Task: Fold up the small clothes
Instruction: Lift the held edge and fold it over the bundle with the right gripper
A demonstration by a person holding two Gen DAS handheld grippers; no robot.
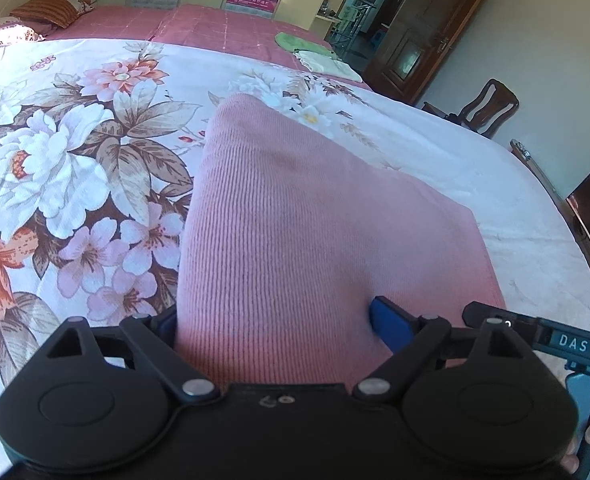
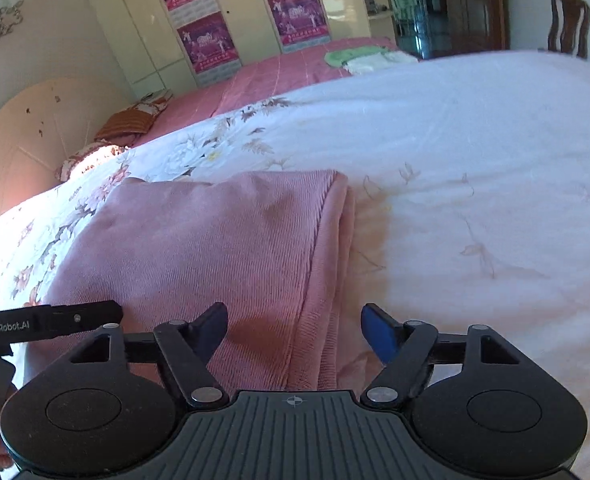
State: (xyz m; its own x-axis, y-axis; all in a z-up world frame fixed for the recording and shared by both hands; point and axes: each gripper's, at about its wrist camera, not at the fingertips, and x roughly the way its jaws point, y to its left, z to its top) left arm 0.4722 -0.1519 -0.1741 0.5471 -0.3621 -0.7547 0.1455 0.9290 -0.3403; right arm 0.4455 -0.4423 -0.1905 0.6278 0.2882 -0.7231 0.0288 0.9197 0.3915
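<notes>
A pink ribbed garment [image 1: 295,220] lies folded on the bed [image 1: 475,168], on a floral quilt [image 1: 75,152], with its layered edges stacked along its right side in the right wrist view. The left claw [image 1: 273,326] is spread wide over the near end of the garment, its fingers to either side of the cloth; the left one is mostly hidden behind the fabric, so whether it touches cannot be told. The right claw [image 2: 295,330] is also spread, with the garment's edge between its fingers and neither pad pressing on it.

Beyond the quilt a pink sheet [image 1: 215,28] covers the far part of the bed, with pillows [image 1: 47,10] at the head and a green and white cloth pile [image 1: 315,54] near the far edge. Wardrobes with posters [image 2: 199,40] line the wall; a wooden door [image 1: 435,28] and a chair [image 1: 491,106] stand to the right. Nothing lies on the quilt close to the garment.
</notes>
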